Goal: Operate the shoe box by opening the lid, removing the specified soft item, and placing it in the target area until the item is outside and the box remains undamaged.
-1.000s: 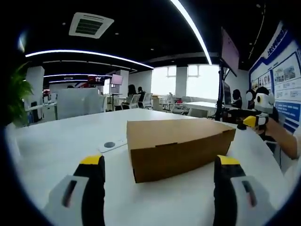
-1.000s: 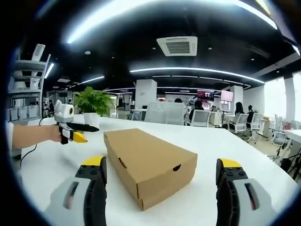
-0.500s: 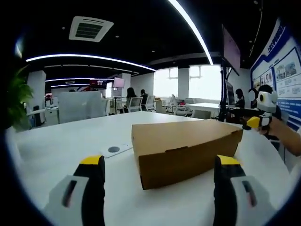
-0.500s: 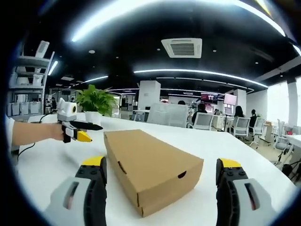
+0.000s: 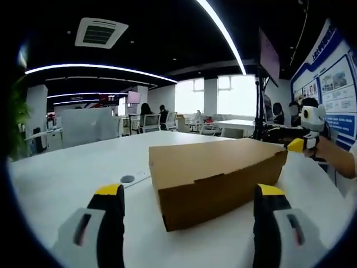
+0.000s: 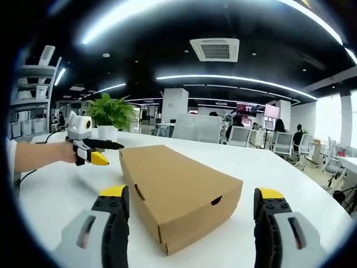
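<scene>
The closed brown shoe box (image 5: pixel 215 178) lies on the white table (image 5: pixel 67 178), centre frame in both views, lid still on. In the left gripper view the left gripper (image 5: pixel 189 209) has its jaws spread wide at lower frame, the box's near end between them and apart from both. In the right gripper view the right gripper (image 6: pixel 191 207) is likewise parted before the box, holding nothing, with a potted plant (image 6: pixel 110 120) at upper left
</scene>
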A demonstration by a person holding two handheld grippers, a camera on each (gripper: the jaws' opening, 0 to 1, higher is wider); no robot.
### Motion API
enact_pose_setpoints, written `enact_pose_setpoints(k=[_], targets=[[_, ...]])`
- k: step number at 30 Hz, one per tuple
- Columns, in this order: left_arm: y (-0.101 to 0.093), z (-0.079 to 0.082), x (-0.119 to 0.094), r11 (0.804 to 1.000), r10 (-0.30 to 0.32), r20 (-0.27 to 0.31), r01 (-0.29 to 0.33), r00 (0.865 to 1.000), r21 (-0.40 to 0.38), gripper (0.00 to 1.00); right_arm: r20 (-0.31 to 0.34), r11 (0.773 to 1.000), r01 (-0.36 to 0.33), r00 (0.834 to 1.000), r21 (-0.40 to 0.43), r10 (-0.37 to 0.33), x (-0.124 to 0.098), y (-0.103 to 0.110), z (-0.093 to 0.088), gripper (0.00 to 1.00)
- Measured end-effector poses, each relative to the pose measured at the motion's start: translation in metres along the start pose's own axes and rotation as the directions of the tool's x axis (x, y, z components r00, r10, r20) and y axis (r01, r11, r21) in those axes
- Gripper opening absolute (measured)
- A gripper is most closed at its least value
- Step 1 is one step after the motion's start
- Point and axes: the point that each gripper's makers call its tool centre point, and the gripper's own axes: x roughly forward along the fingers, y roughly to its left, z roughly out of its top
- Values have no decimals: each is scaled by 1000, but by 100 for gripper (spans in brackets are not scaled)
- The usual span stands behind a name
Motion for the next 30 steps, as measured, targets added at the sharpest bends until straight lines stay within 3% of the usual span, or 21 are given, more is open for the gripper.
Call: enact_pose_setpoints(k=[6,8,10,15,18,23,25,29,30], targets=[[3,1,8,1000,2,7,-2,1000,11,99,-2,999,7,1000,-32,-7,4,7,-1,99],[6,2,10,1000,1,3,-2,1000,18,99,21,999,31,999,-45,-30,3,4,3,100],[7,2,9,1000,2,-2,-2,1000,21,99,93,995,87,992,-52,-82,1,-2,13,100],[12,7,10,1000,-9,-3,9,1000,25,99,56,998,54,997,-29,-53,10,3,7,100],[9,12,16,996,-46,8,46,999,81,99,78,999,44,996,-11,-43,16,6,7,100],[-7,17,24,986,-155,61,151,986,69,99,56,999,24,998,32,-26,23,11,0,100],[-4,6,26,985,-146,-10,146,989,96,99,37,998,29,999,48,-31,23,11,-6,100],[-6,4,29,984,-148,-25,149,989,94,99,-5,996,59,998,66,-59,24,6,-15,100],[-7,-1,31,985,-149,-54,153,987,76,99,-7,996,64,998,67,-64,24,6,-17,100]])
